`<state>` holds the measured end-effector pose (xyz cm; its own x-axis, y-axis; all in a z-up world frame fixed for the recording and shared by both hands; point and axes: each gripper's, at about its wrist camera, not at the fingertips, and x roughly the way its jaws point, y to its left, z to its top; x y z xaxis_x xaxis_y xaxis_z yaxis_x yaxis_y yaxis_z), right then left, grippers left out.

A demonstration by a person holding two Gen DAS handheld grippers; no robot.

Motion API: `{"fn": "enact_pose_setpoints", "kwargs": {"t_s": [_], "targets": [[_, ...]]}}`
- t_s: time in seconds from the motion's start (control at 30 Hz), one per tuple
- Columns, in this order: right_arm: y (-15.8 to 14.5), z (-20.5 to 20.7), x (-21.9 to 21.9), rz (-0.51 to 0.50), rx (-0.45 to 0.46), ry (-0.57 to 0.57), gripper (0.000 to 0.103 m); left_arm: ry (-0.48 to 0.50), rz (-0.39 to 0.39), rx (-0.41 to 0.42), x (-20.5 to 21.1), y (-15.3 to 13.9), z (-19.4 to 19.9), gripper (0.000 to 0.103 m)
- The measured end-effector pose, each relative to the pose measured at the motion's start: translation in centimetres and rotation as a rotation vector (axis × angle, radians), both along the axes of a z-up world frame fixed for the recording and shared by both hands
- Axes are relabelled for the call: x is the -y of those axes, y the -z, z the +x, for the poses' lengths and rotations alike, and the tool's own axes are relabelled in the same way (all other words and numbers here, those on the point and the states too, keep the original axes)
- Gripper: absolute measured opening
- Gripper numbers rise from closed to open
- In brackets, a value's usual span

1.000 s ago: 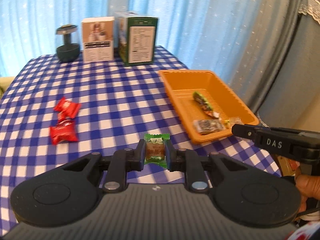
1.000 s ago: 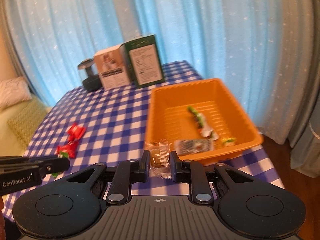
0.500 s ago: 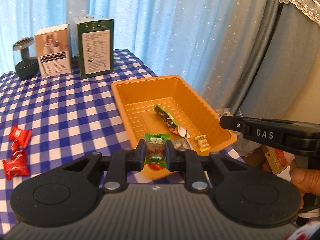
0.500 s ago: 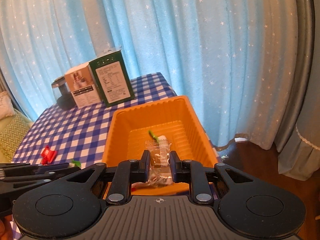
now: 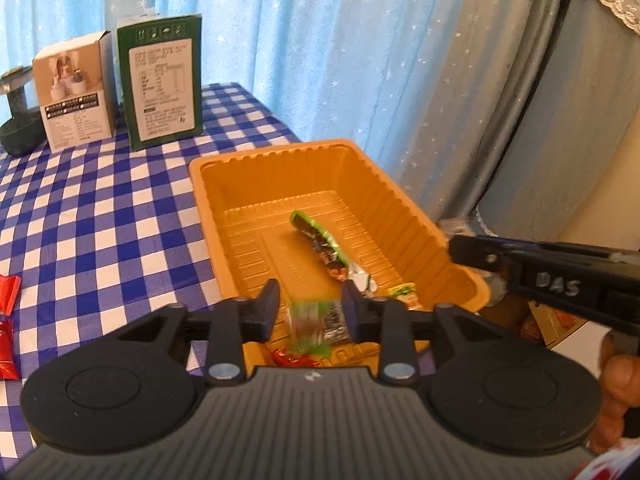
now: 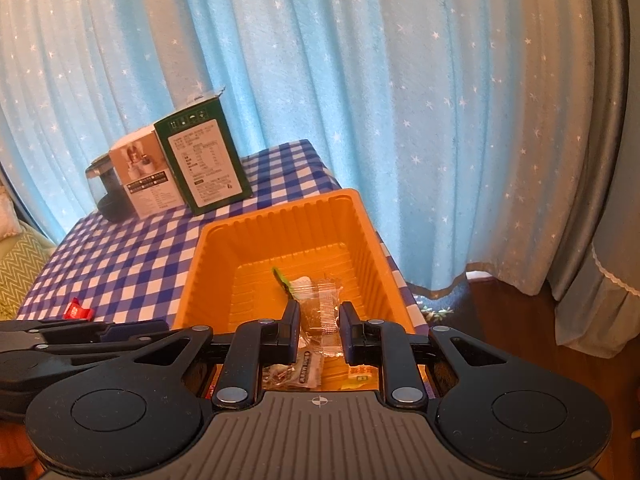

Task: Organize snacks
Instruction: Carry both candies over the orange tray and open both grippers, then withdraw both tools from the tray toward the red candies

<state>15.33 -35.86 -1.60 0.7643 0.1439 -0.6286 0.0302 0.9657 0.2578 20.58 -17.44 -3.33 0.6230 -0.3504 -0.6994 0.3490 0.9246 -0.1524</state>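
An orange tray [image 5: 404, 200] [image 6: 280, 224] stands on the checked table and holds several wrapped snacks, among them a long green one [image 5: 320, 240]. My left gripper [image 5: 310, 310] is over the tray's near end with its jaws apart; a green-wrapped candy [image 5: 308, 326] is blurred between them, dropping free. My right gripper [image 6: 319, 322] is also over the tray, jaws slightly apart, with a clear-wrapped snack [image 6: 324, 308] between them, loose or only lightly touched. Its finger also shows in the left wrist view [image 5: 560, 272].
A green box [image 5: 162, 84], a white box [image 5: 74, 92] and a dark jar [image 5: 16, 120] stand at the table's far edge. Red candies [image 5: 6, 320] [image 6: 76, 311] lie on the cloth at left. Blue curtains hang behind; the floor drops off at right.
Both grippers moved over the tray with their snacks. The left jaws opened and the green candy is falling. The right jaws widened around the clear-wrapped snack.
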Motion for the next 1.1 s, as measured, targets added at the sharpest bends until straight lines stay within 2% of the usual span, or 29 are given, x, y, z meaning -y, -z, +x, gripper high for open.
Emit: {"fn": "enact_pose_setpoints", "kwargs": {"t_s": [0.53,0.6,0.67,0.7,0.73,0.77,0.93,1.1], "targets": [[0.2,1.5,-0.4,0.07,-0.01,-0.02,0.021,-0.112,0.005,-0.02,-5.5,0.5,-4.0,0.031],[0.4,1.8,0.0,0.138,0.005,-0.027,0.021,-0.119,0.007,-0.017,-5.8,0.3,-4.4,0.033],[0.5,2.2,0.6,0.189,-0.007,-0.005,0.024,-0.131,0.01,-0.012,-6.4,0.1,-4.8,0.04],[0.3,2.1,0.9,0.188,-0.006,0.009,0.029,-0.136,0.01,-0.008,-6.6,0.0,-5.0,0.042],[0.2,1.8,1.0,0.186,-0.002,0.016,0.035,-0.143,0.01,-0.004,-7.0,-0.2,-5.3,0.044],[0.1,1.6,1.2,0.187,-0.001,0.023,0.036,-0.146,0.01,-0.001,-7.3,-0.3,-5.5,0.045],[-0.5,-0.4,0.8,0.193,-0.019,0.037,0.037,-0.175,0.022,0.008,-8.9,-1.0,-7.1,0.046],[-1.0,-3.1,-1.7,0.2,-0.027,0.006,0.038,-0.221,0.022,0.003,-11.3,-1.4,-9.0,0.051]]}}
